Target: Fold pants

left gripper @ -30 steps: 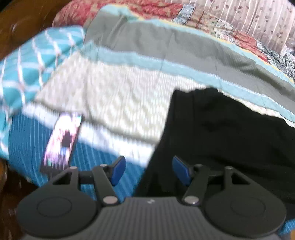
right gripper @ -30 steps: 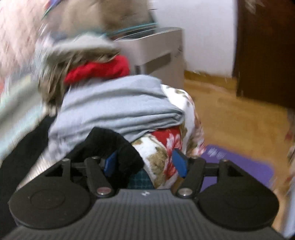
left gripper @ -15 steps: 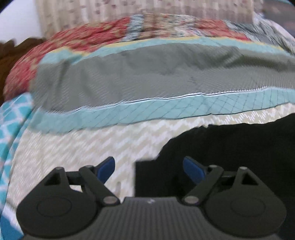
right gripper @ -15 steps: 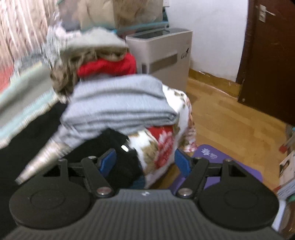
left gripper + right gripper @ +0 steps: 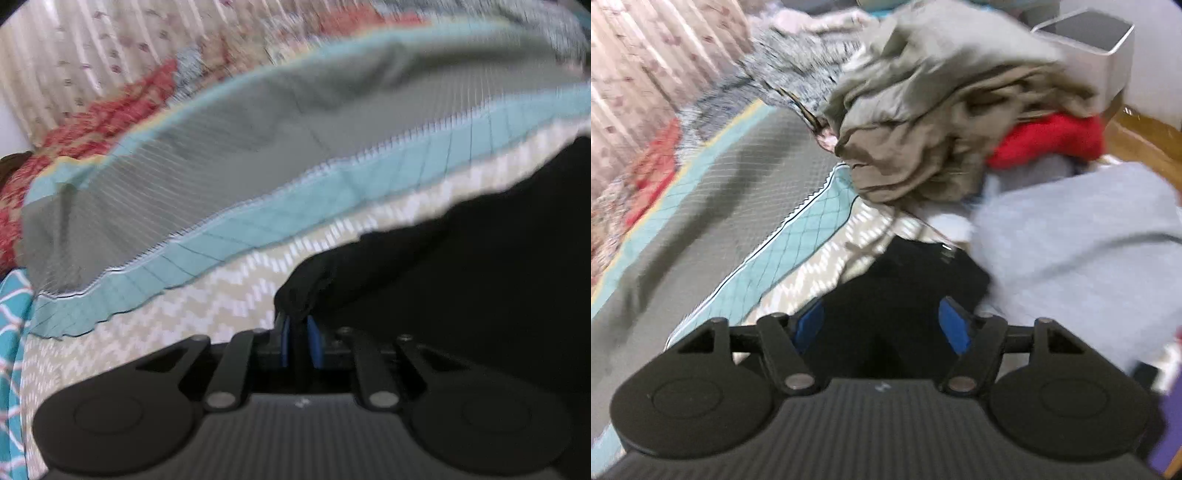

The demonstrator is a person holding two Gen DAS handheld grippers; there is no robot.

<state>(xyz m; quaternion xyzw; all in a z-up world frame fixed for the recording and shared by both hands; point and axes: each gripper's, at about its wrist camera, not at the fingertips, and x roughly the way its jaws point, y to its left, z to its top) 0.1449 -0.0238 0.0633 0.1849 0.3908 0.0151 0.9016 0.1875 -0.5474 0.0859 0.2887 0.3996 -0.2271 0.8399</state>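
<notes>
**A:** Basically, status on the pants [image 5: 461, 266]?

**B:** Black, lying on the bedspread [image 5: 229, 302]. In the left wrist view they fill the frame from 2 to 5 o'clock. In the right wrist view a black end [image 5: 905, 280] sits dead centre, running from 12 o'clock of the fingers down between them.

**A:** Grippers?

**B:** Left gripper [image 5: 298, 341]: blue pads nearly together, pinching a bunched corner of the black cloth, which rises out of the pinch at 12 o'clock. Right gripper [image 5: 882, 325]: fingers spread wide, black fabric lying between them, not clamped. Whether the pads touch the cloth I can't tell, frame's blurred.

**A:** How will it handle?

**B:** My read: soft, limp, light. No stiffness, so it'll drape and sag from any single hold. The corner already crumples where it's pinched. Probably not slippery on that woven cover, so it may drag.

**A:** Where to grab?

**B:** Edge or corner, both ends, so the span stays taut. The right should close on the end right in front of it, taking only a shallow bite.

**A:** Hazards?

**B:** Folded grey garment [image 5: 1082, 236] at 2 o'clock, touching or just beside the black end. Olive and red laundry heap [image 5: 945, 122] at 12 to 1. A deep reach could snag them.
</notes>
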